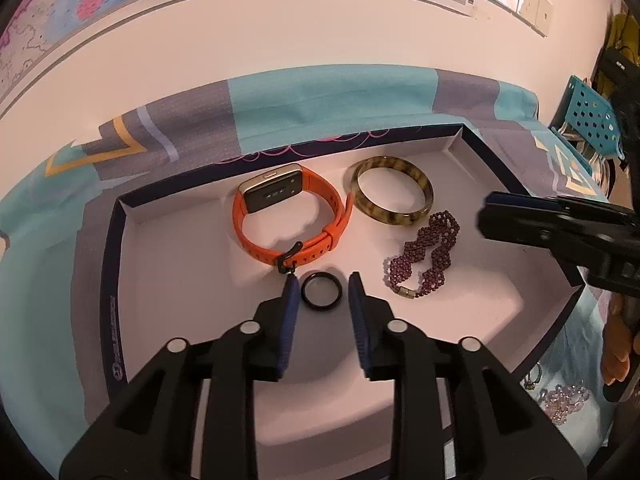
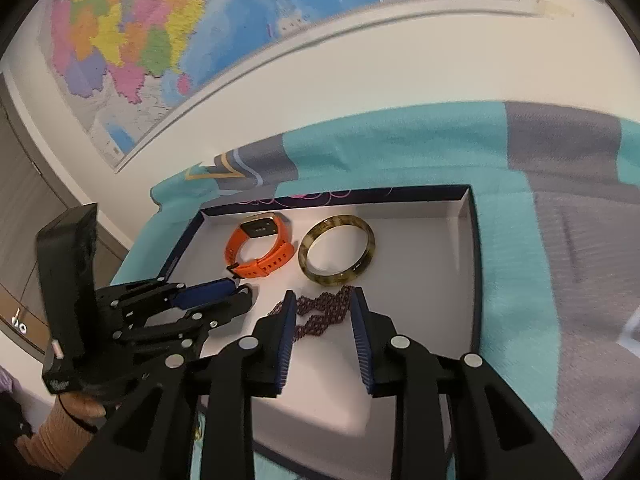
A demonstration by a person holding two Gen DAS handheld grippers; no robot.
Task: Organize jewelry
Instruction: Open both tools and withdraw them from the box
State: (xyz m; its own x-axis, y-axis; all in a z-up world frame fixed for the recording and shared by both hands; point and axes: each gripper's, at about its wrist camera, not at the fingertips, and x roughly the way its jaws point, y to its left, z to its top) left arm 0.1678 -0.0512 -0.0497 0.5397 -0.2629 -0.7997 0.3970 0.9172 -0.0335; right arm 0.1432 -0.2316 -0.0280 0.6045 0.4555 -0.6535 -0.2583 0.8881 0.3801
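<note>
We hold both sets of fingers parted and gripping nothing, left gripper (image 1: 323,286) straddling the black ring (image 1: 321,292) in the white tray (image 1: 168,264), orange watch (image 1: 292,216) at eleven o'clock, right gripper (image 2: 325,306) over the purple beaded bracelet (image 2: 320,314).

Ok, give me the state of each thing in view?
Watch: strap buckled, in box.
Bangle: flat in box.
Bead bracelet: clasped, in box.
Ring: flat, untouched between pads.
Left gripper: open.
Right gripper: open over beads.
Box: open.
</note>
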